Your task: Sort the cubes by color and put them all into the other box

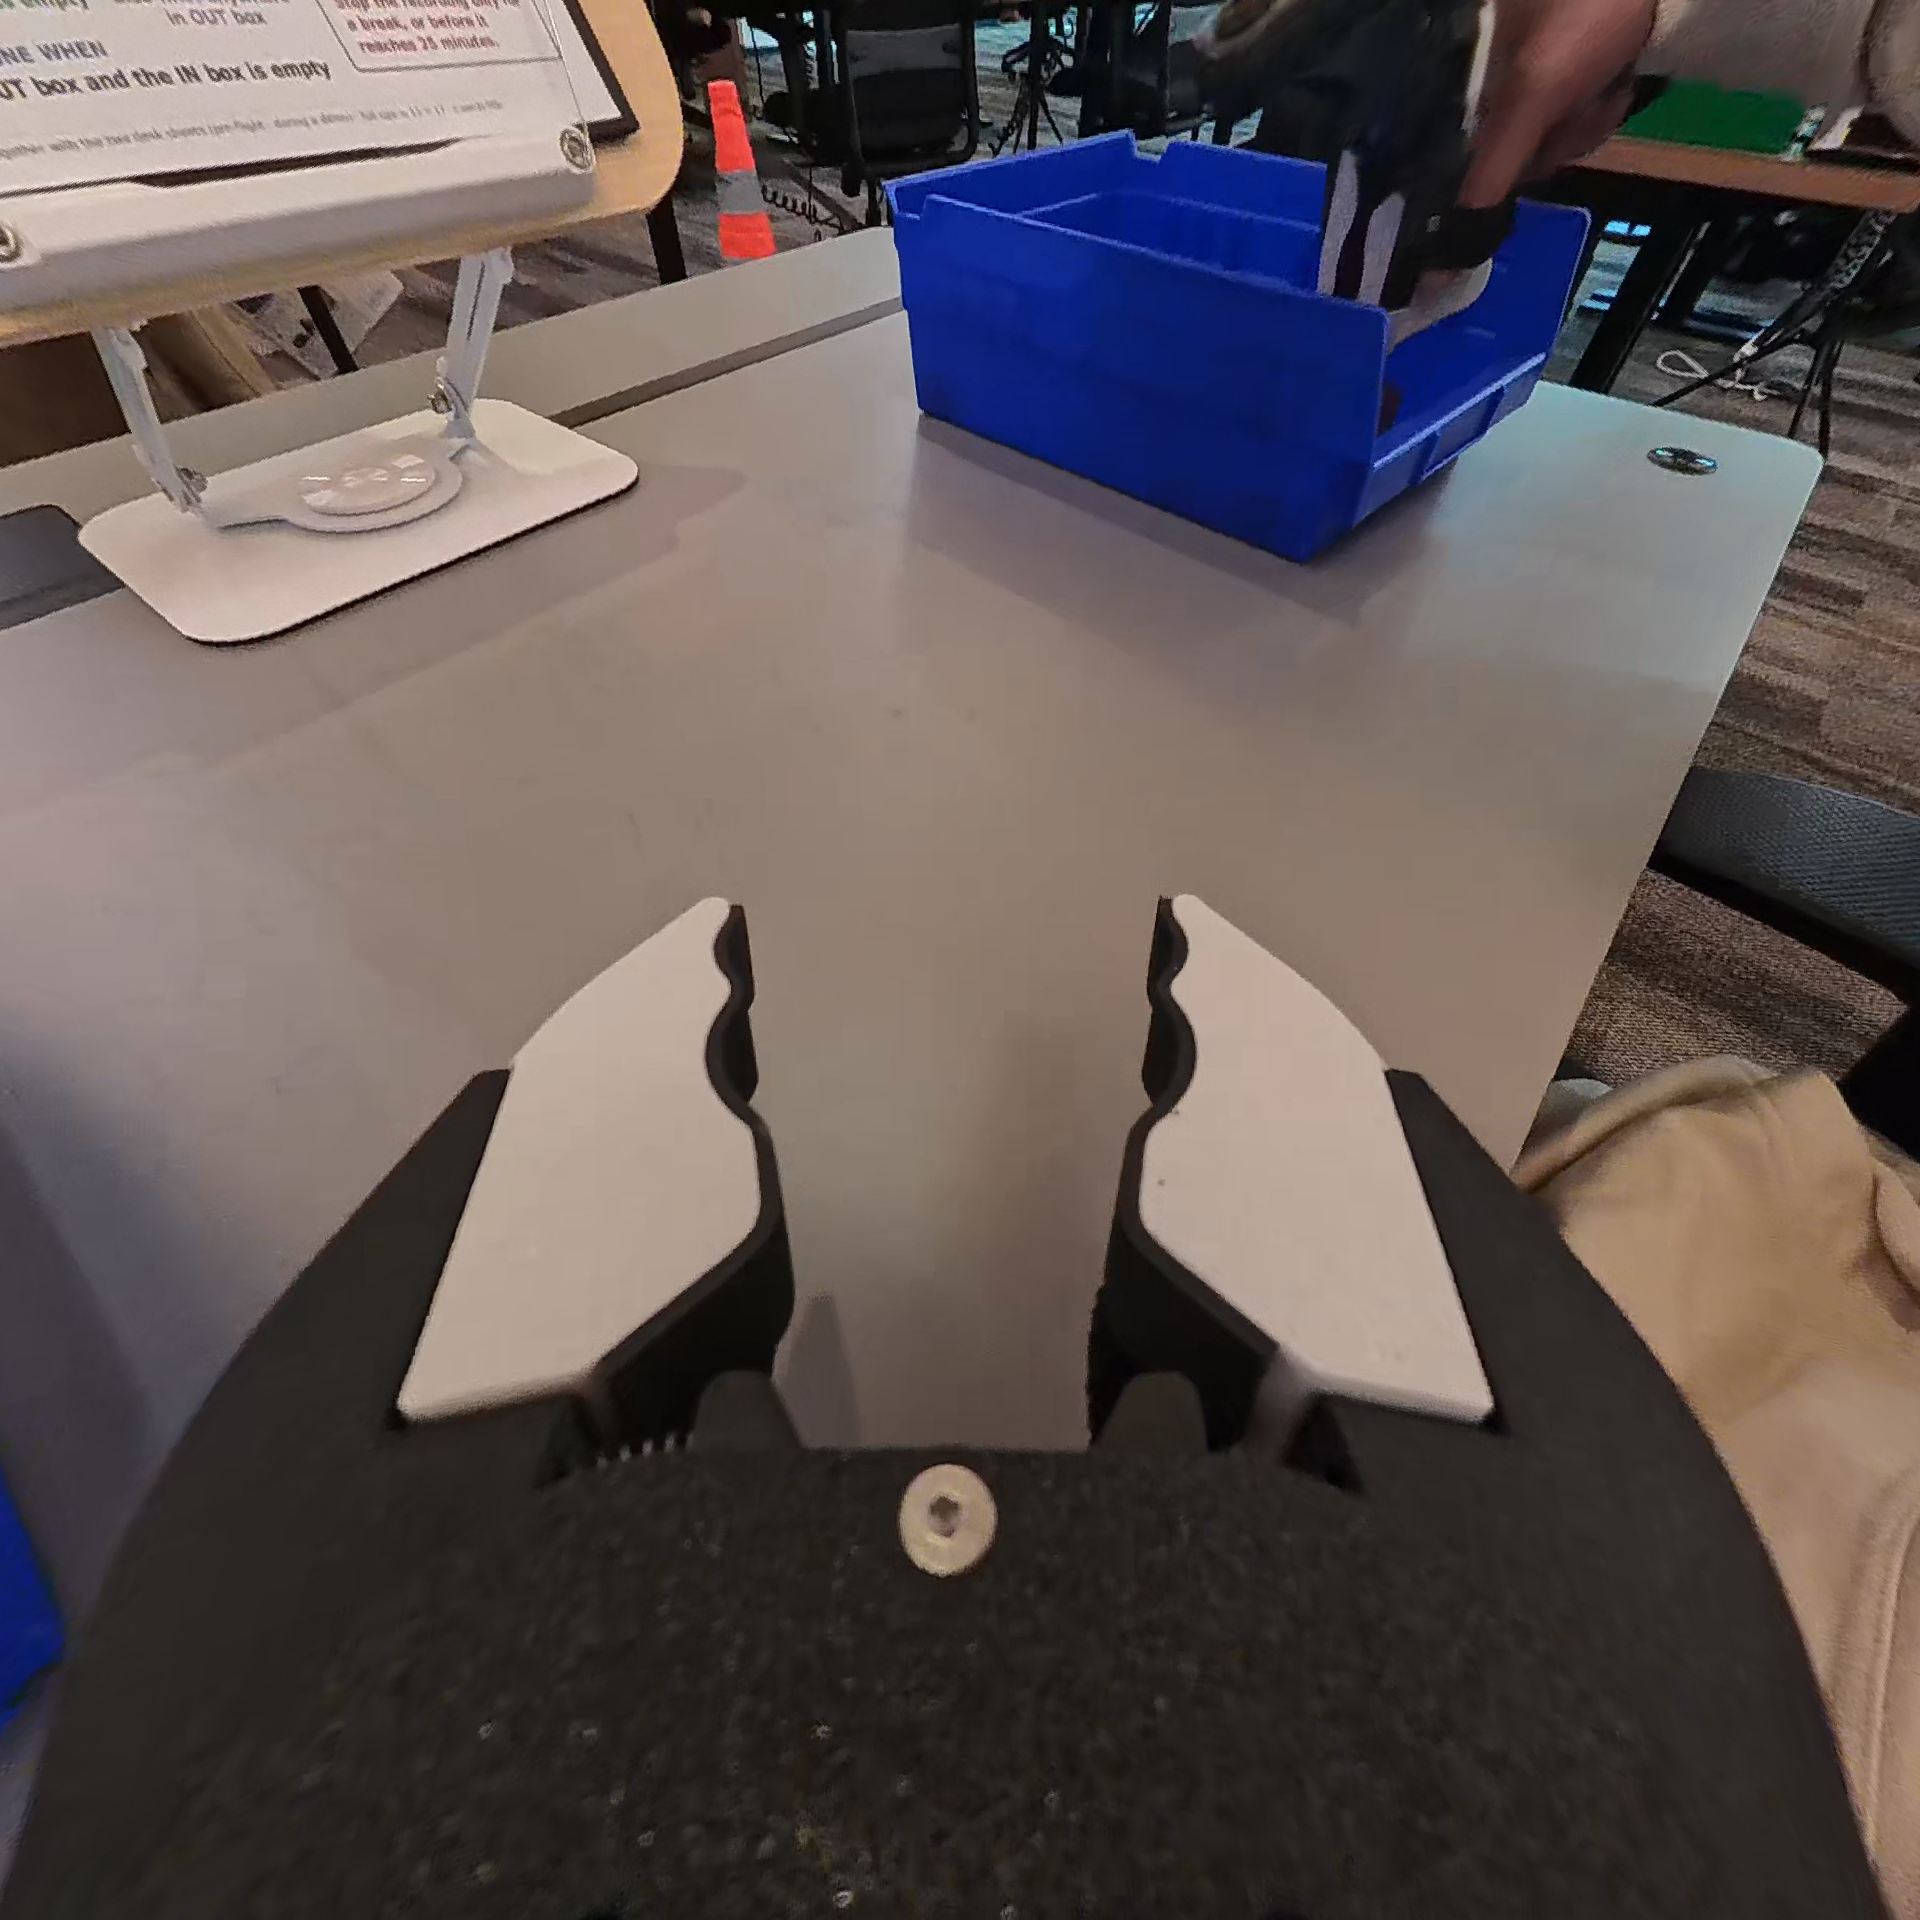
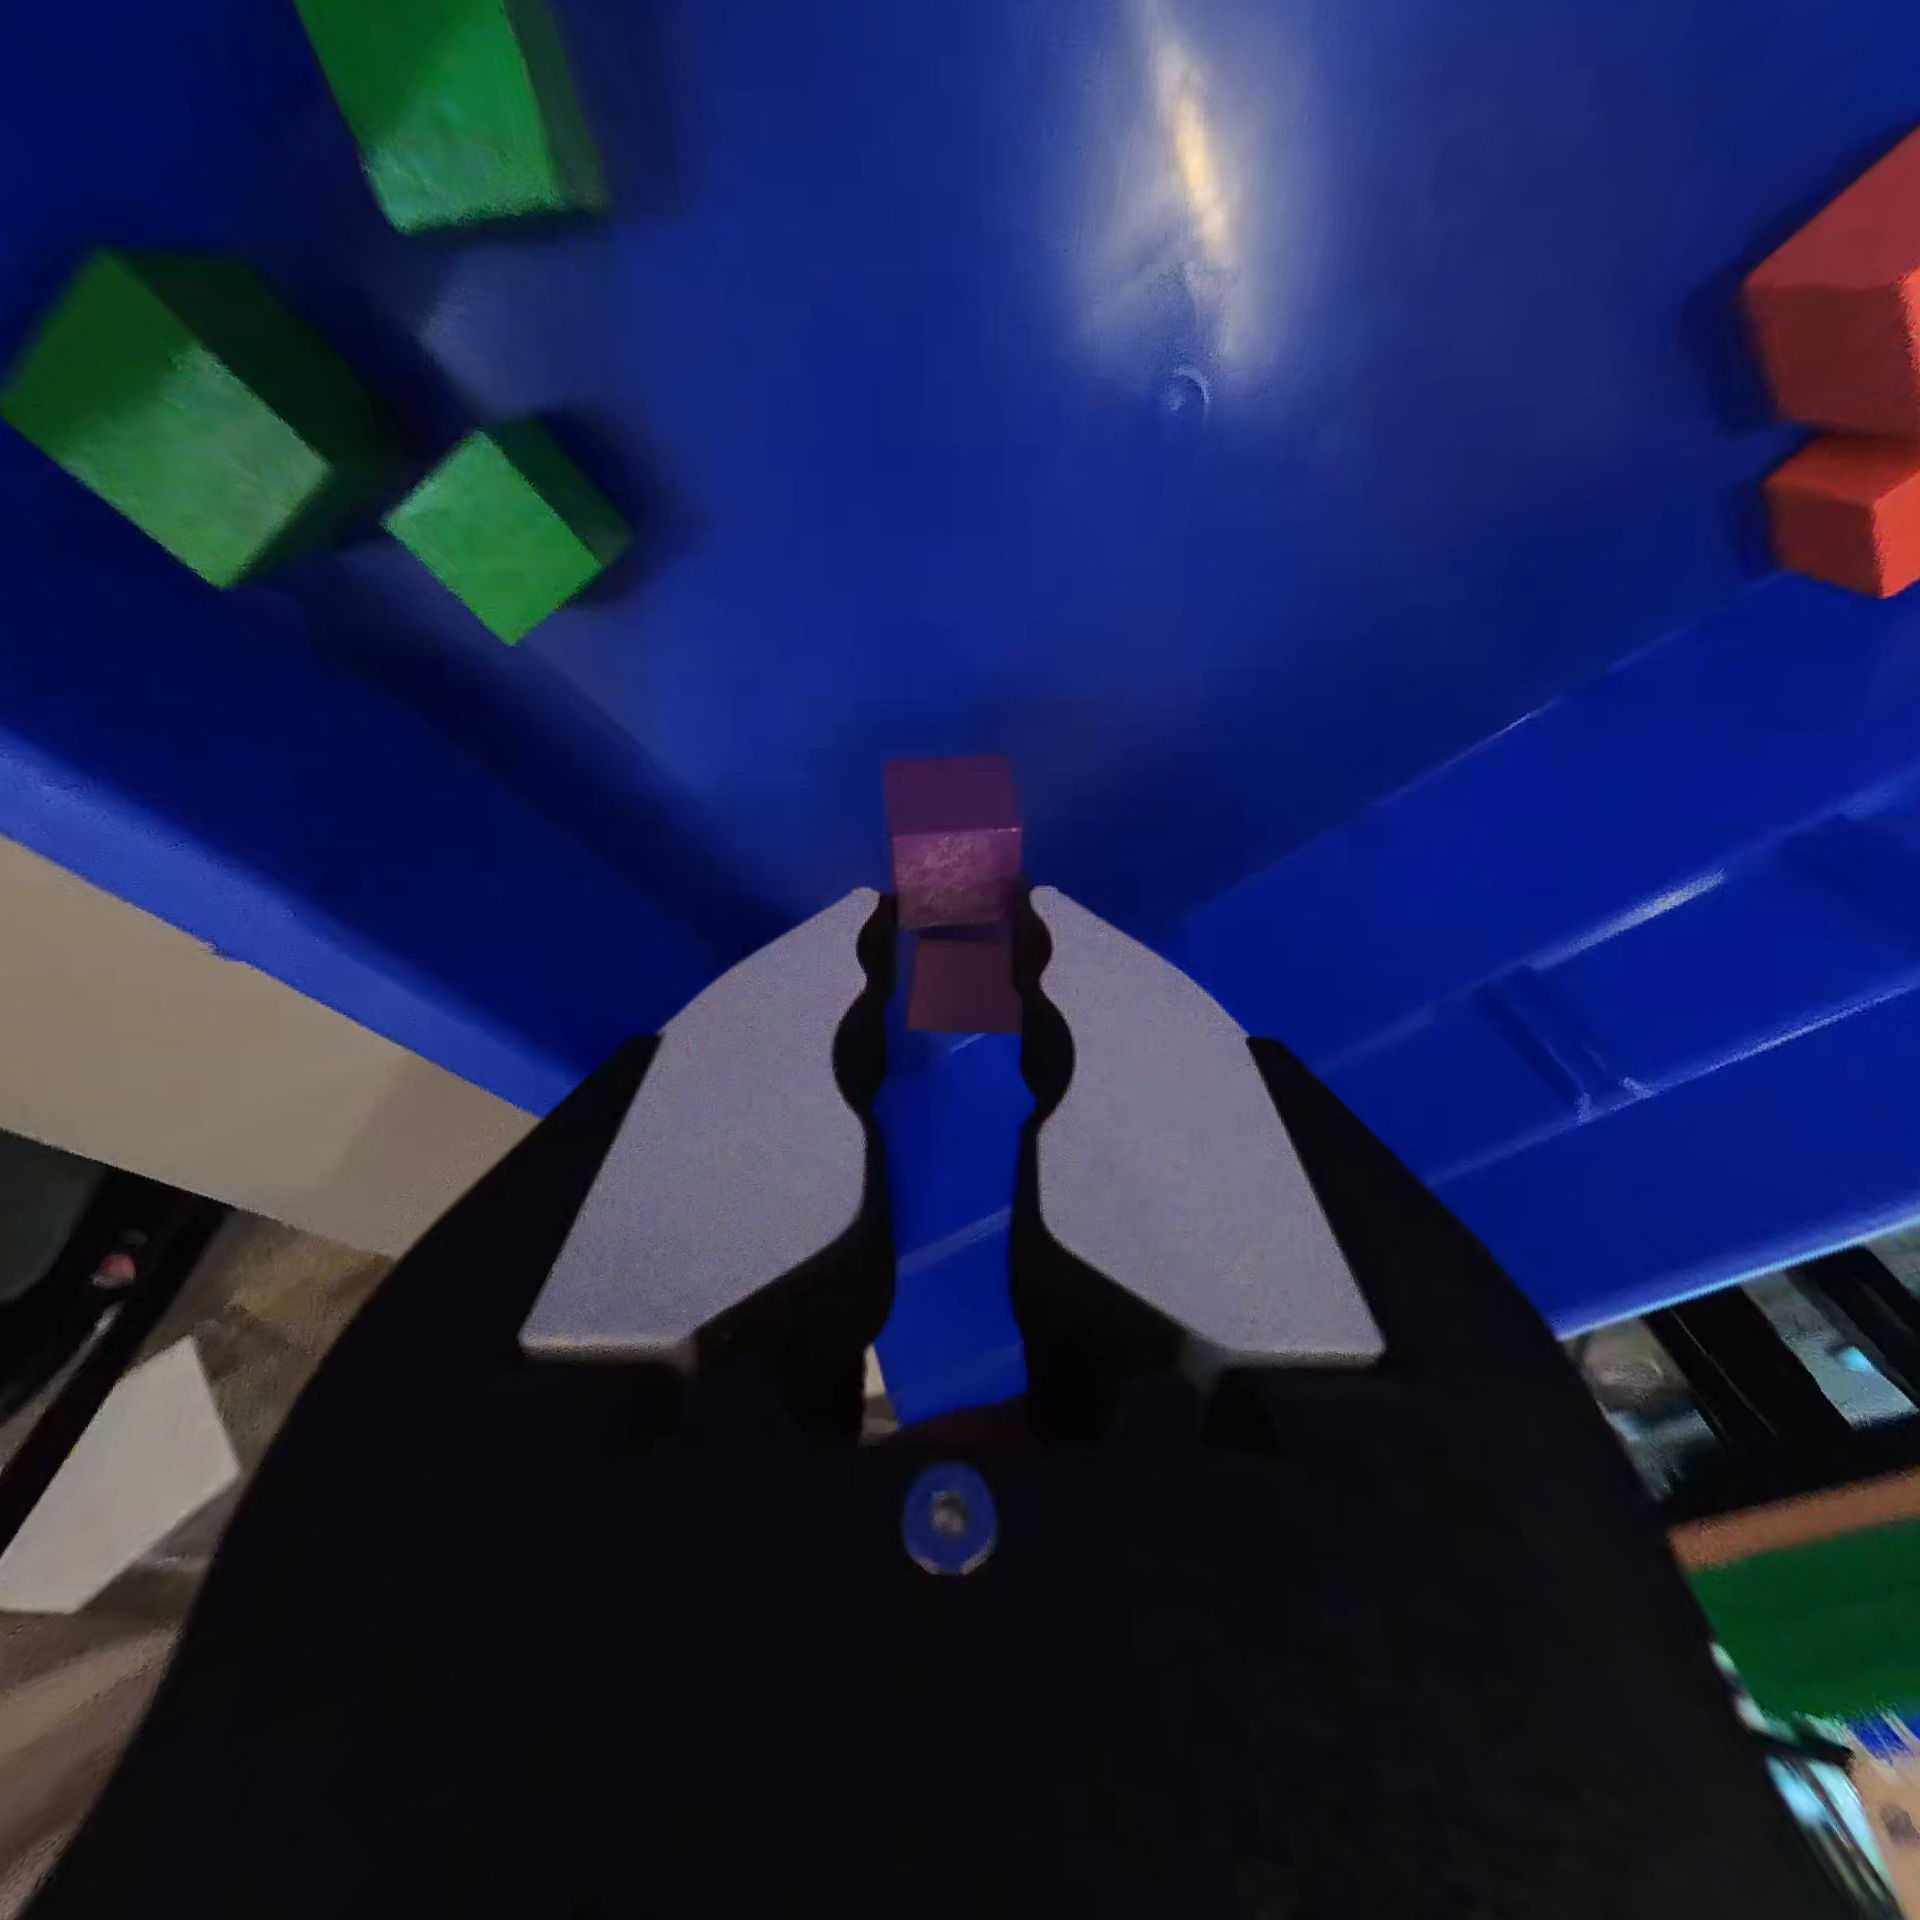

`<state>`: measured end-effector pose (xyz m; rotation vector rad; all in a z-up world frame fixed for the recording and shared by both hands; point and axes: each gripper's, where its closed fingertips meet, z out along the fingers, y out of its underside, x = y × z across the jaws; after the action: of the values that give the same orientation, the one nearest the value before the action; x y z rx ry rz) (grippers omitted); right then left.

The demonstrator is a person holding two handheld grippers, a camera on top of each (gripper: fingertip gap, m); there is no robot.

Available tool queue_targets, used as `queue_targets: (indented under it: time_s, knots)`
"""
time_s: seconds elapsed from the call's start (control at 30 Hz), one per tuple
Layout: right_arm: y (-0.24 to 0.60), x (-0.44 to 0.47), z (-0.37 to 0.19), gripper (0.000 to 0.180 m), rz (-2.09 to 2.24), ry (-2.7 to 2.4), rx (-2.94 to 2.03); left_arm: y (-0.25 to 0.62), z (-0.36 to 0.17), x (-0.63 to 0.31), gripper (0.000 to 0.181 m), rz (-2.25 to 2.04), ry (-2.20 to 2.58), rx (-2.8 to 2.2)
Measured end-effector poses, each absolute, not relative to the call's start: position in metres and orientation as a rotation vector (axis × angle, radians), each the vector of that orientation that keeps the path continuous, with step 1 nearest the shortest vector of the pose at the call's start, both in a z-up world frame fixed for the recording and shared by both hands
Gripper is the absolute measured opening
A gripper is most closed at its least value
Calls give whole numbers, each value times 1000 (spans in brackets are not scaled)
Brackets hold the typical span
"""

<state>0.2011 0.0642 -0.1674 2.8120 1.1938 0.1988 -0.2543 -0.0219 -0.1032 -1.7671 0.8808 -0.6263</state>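
Note:
My right gripper point(image 2: 954, 906) is shut on a purple cube point(image 2: 954, 873) and holds it over the inside of a blue box point(image 2: 935, 416), near its front wall. Three green cubes point(image 2: 166, 416) lie at the box's left and two red cubes point(image 2: 1839, 343) at its right. In the left wrist view the same blue box point(image 1: 1143, 416) stands at the far right of the grey table point(image 1: 831, 727), with the right gripper point(image 1: 1382, 260) dipped into it, held by a hand. My left gripper point(image 1: 951, 935) is open and empty above the table.
A white sign on a folding stand point(image 1: 353, 520) stands at the table's far left. A sliver of another blue thing point(image 1: 21, 1590) shows at the left edge. A beige sleeve point(image 1: 1766, 1351) is at the right. An orange cone point(image 1: 738, 177) stands on the floor beyond. The left gripper's tips are roughly 45 cm from the right gripper's.

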Motion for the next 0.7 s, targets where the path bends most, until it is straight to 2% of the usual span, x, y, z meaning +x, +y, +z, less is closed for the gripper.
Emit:
queue_targets:
  time_s: [0.33,0.4,0.43,0.6,0.67,0.7]
  knots:
    - [34,228,-184,23,373,1098,2416,-24,-108,-251,73,-657,912,-1784]
    - [34,227,-181,38,370,1106,2436,-25,-109,-251,73,-652,920,-1784]
    - [34,224,-175,40,346,1111,2476,-25,-109,-251,73,-648,920,-1784]
    - [68,159,-92,41,242,1370,3110,-21,-108,-256,73,-641,889,-1789]
    - [75,102,-42,40,53,1537,3528,-17,-107,-259,73,-631,860,-1792]
    - [70,71,-21,37,-175,1553,3737,-15,-106,-262,73,-622,844,-1794]
